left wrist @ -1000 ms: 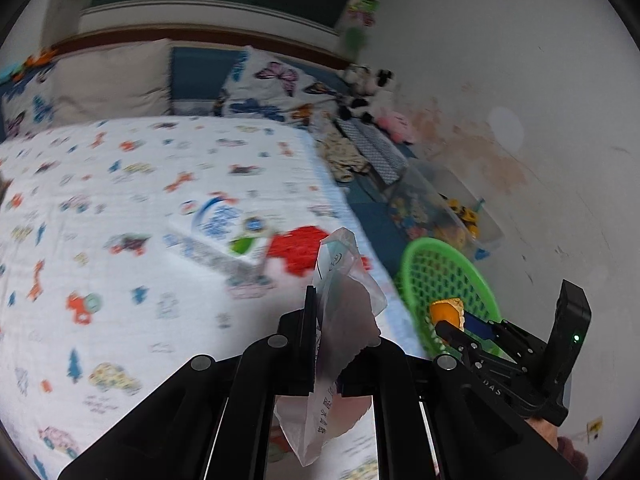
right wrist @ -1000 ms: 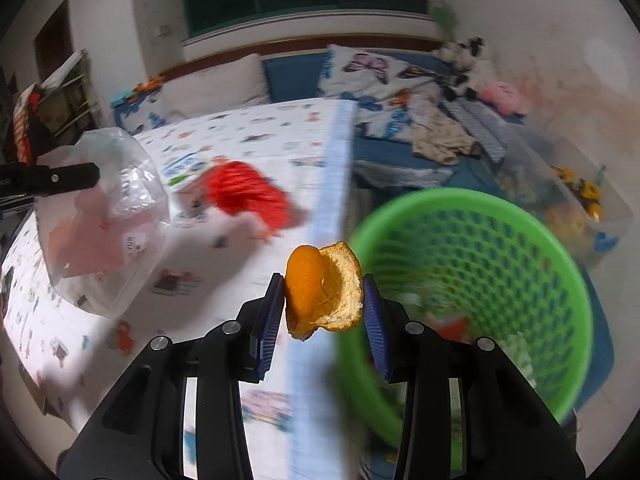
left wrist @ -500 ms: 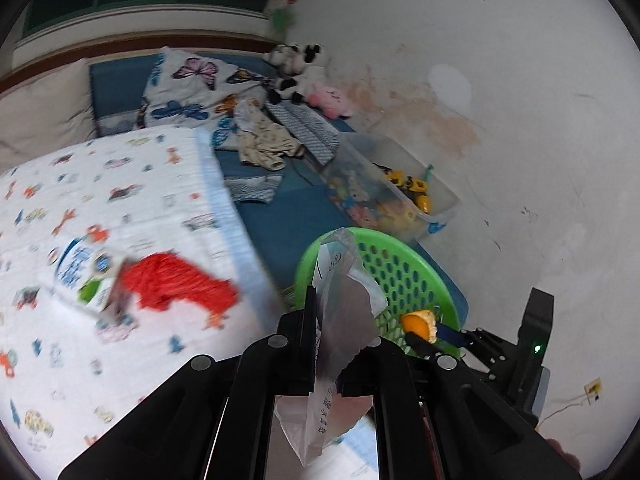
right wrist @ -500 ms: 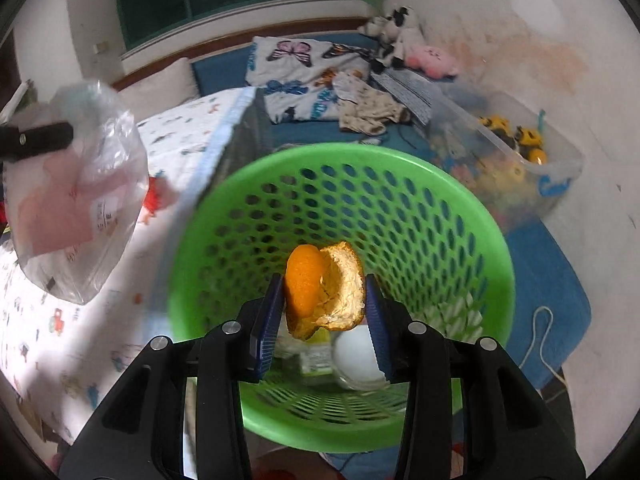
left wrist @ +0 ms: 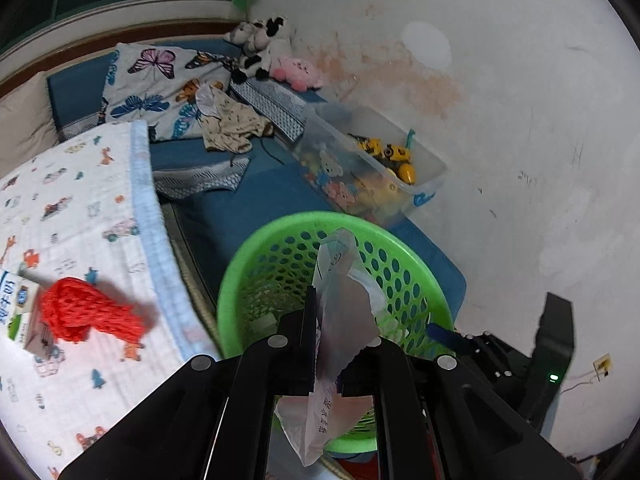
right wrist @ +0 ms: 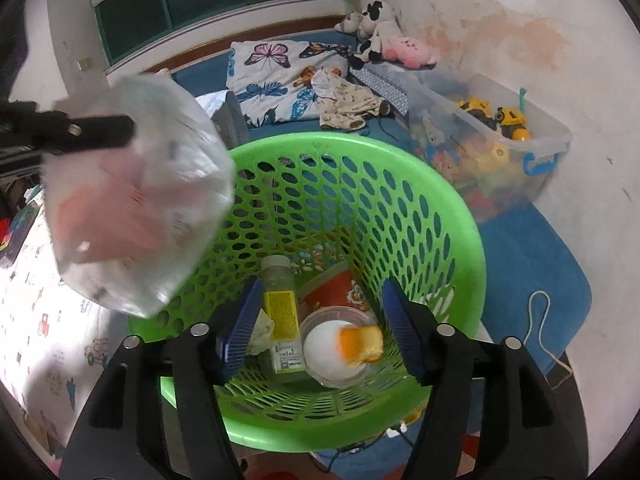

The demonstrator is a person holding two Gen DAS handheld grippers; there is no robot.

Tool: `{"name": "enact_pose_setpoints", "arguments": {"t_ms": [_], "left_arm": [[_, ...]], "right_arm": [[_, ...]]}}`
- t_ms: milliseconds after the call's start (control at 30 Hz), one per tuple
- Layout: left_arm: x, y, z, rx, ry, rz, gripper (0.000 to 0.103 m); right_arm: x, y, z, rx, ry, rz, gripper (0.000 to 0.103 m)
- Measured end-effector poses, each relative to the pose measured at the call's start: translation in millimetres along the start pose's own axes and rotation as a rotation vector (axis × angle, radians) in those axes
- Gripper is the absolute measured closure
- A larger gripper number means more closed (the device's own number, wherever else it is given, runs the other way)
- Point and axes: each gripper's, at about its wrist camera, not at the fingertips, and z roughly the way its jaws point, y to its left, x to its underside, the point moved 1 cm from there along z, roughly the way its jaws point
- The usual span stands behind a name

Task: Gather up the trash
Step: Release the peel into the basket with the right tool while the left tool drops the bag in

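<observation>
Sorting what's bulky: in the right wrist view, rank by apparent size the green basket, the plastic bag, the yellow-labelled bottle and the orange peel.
1. green basket
2. plastic bag, though nearness to the camera enlarges it
3. yellow-labelled bottle
4. orange peel

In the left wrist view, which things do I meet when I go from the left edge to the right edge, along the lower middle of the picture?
Milk carton → red mesh bag → light blue blanket edge → green basket → plastic bag in the left claw → right claw.

Right gripper (right wrist: 320, 328) fingers just opened — orange peel (right wrist: 360, 346) dropped into green basket (right wrist: 460, 216).
</observation>
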Motion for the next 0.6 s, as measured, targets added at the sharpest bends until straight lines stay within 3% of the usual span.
{"name": "enact_pose_setpoints", "arguments": {"t_ms": [333,600], "left_arm": [[15,-13,32,-0.006,0.071,0.044,0.095],[23,-12,25,-0.019,0.061,0.055,0.061]], "right_arm": [[6,-11,-12,-0.001,-0.026,0.037,0.036],[8,-8,-18,-0.013,-0.033,0.043,0.035]]}}
